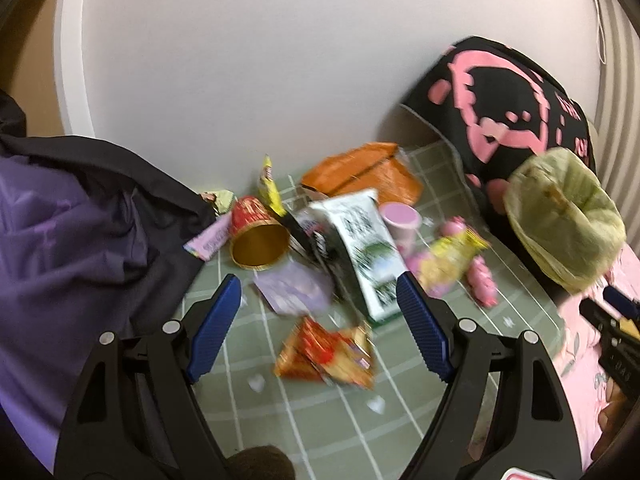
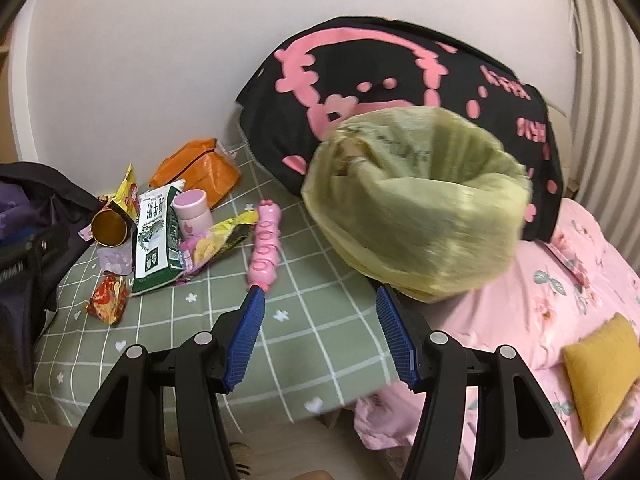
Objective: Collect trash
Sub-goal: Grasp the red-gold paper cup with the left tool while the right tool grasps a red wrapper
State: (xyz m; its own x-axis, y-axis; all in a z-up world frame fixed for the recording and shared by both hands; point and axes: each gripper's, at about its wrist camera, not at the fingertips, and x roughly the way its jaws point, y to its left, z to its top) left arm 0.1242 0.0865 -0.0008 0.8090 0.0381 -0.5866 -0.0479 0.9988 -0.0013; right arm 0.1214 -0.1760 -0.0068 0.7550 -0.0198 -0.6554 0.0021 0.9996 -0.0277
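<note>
My left hand-held gripper, fingers apart and empty, hangs nearest the red snack wrapper lying just below it, while my equally open right hand-held gripper faces the trash bag.

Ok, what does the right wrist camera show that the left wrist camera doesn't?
Only the right wrist view shows the mustard-yellow cushion on the pink floral bedding and the right gripper's open jaws. Only the left wrist view shows the open left gripper above the red and gold wrapper, plus a wide spread of the purple jacket. Both show the green trash bag, the gold-lined cup, the orange bag, the green and white packet and the pink toy.
</note>
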